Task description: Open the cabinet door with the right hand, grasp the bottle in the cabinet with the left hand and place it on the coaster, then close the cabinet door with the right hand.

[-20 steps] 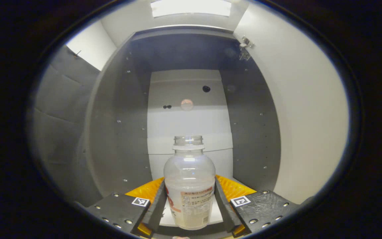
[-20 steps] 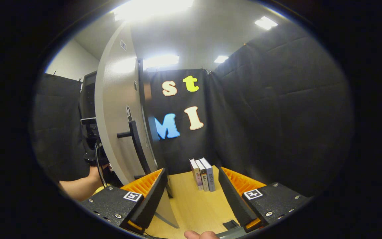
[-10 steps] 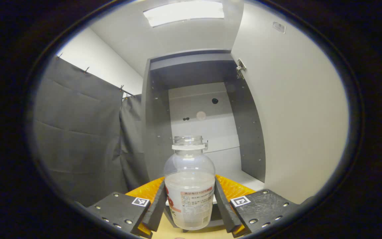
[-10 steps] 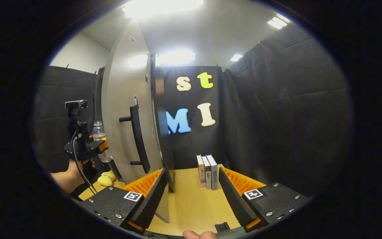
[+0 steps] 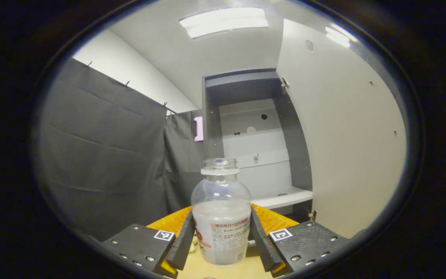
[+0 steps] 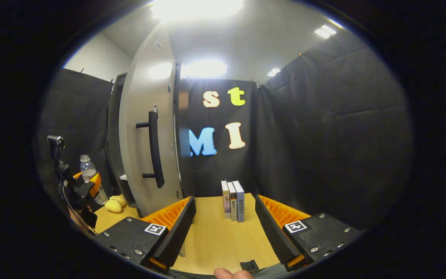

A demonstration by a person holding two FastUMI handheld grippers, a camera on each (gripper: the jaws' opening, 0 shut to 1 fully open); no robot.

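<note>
A clear bottle (image 5: 221, 215) with a white neck ring and a printed label stands upright between the fingers of my left gripper (image 5: 221, 240), which is shut on it, out in front of the cabinet (image 5: 254, 139). The cabinet is open, its white door (image 5: 343, 131) swung out on the right. In the right gripper view the same bottle (image 6: 90, 179) shows at far left, held by the left gripper (image 6: 87, 185) above the wooden table (image 6: 215, 236). The door (image 6: 145, 131) with its dark bar handle (image 6: 152, 149) stands left of centre. My right gripper (image 6: 225, 226) is open and holds nothing.
Three books (image 6: 232, 200) stand upright at the back of the table. A small yellow soft thing (image 6: 113, 203) lies by the cabinet's foot. Black cloth walls close in the left, back and right. A fingertip (image 6: 232, 274) shows at the bottom edge.
My left gripper has drawn the bottle out of the cabinet and backwards, so the cabinet now looks farther off. The right gripper has shifted slightly back from the door, still open.
</note>
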